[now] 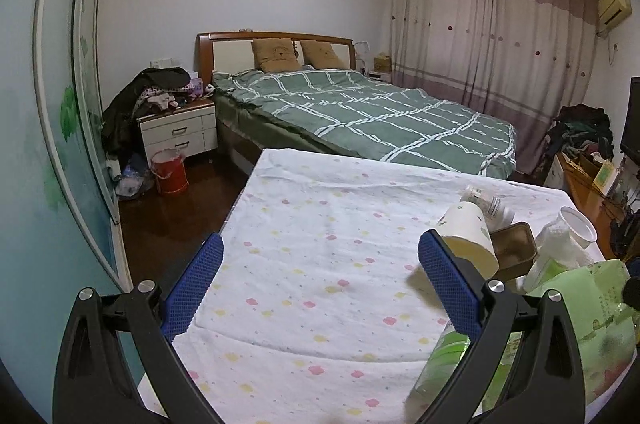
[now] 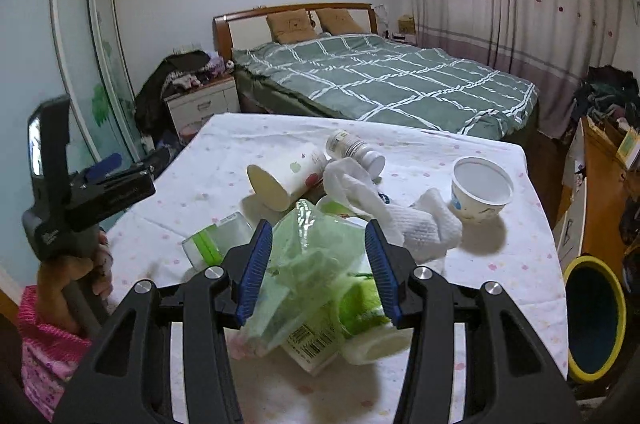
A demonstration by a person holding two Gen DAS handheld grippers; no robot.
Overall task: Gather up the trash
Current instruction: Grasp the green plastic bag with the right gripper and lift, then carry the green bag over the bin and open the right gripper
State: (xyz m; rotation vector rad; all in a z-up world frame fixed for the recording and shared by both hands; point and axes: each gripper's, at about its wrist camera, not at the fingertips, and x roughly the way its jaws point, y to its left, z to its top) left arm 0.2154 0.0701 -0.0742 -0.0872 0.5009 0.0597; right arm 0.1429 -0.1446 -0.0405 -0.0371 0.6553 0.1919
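Left wrist view: the left gripper (image 1: 320, 264) hovers over a table draped in a white cloth with small pink and yellow flowers (image 1: 320, 224). Its blue-padded fingers (image 1: 196, 284) are spread wide with only bare cloth between them — nothing is held or touched. The trash sits in a cluster toward the table's right side: a paper cup lying on its side (image 1: 470, 240) just behind the right-hand finger, a small white bottle (image 1: 488, 201) beyond it, a brown tin (image 1: 514, 248), a white plastic cup (image 1: 576, 226) and green plastic wrapping (image 1: 592, 304) at the right edge. Behind the table stand a bed with a green checked quilt (image 1: 360, 111) and a red bucket (image 1: 170, 169) on the floor.

Right wrist view: the right gripper (image 2: 318, 268) is above the trash pile, its jaws about half open. A crumpled green plastic bag (image 2: 316, 256) lies between the pads; whether the pads press on it cannot be told. Under the bag lie a green-and-white carton (image 2: 320, 340) and a clear container (image 2: 218, 238). Further back are the tipped paper cup (image 2: 284, 173), the white bottle (image 2: 354, 147), a crumpled white tissue (image 2: 400, 220) and an upright white yogurt cup (image 2: 482, 189). A yellow-rimmed bin (image 2: 594, 318) stands on the floor at the table's right. At far left a person's hand (image 2: 70, 276) holds the other gripper's handle.
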